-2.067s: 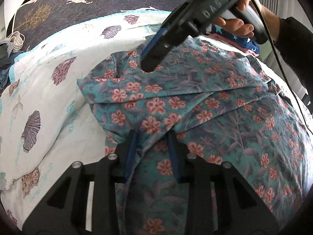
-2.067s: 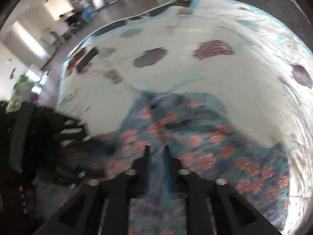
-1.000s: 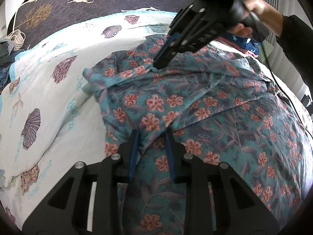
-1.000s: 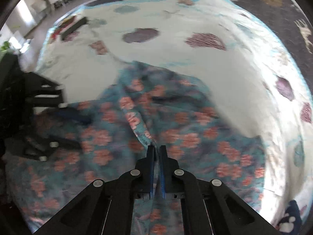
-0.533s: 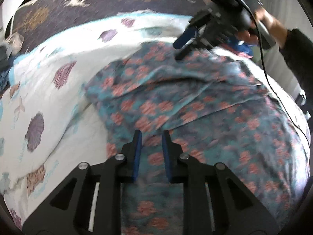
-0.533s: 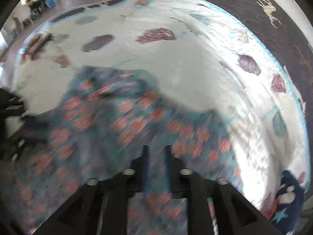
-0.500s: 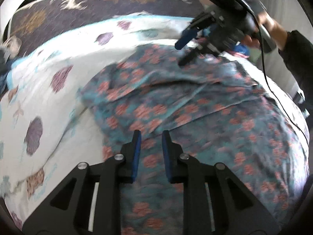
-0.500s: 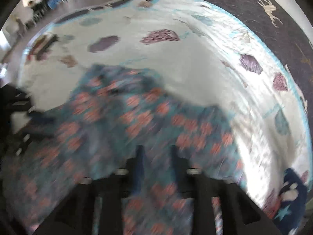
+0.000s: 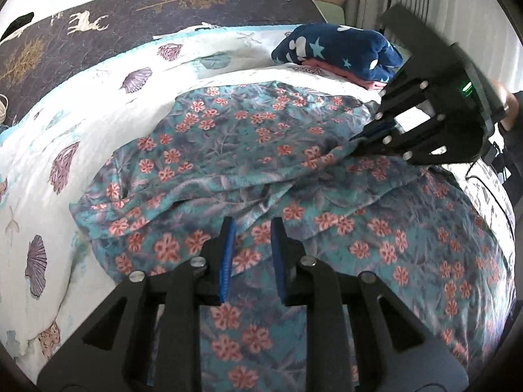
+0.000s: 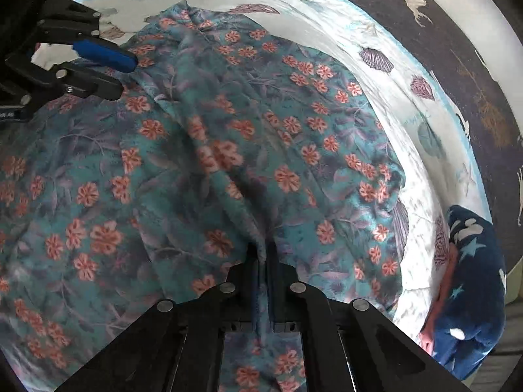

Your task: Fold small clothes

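A teal garment with coral flowers (image 9: 248,150) lies spread over the bed, also filling the right wrist view (image 10: 228,150). My left gripper (image 9: 251,228) is open, its blue-padded fingers (image 9: 227,251) resting over the garment's near fold with cloth between them. It shows at the upper left of the right wrist view (image 10: 124,72). My right gripper (image 10: 262,254) is shut on a pinched ridge of the garment. In the left wrist view it (image 9: 359,140) grips the cloth at the right and pulls a taut fold.
The white quilt with purple shells (image 9: 65,137) covers the bed. A dark blanket with deer (image 9: 130,13) lies along the far side. A folded navy star-print pile on pink cloth (image 9: 336,52) sits at the garment's far end, also in the right wrist view (image 10: 470,287).
The right gripper has carried its pinched fold across the garment toward the navy pile, laying the upper layer over. The left gripper has opened and let go of the cloth.
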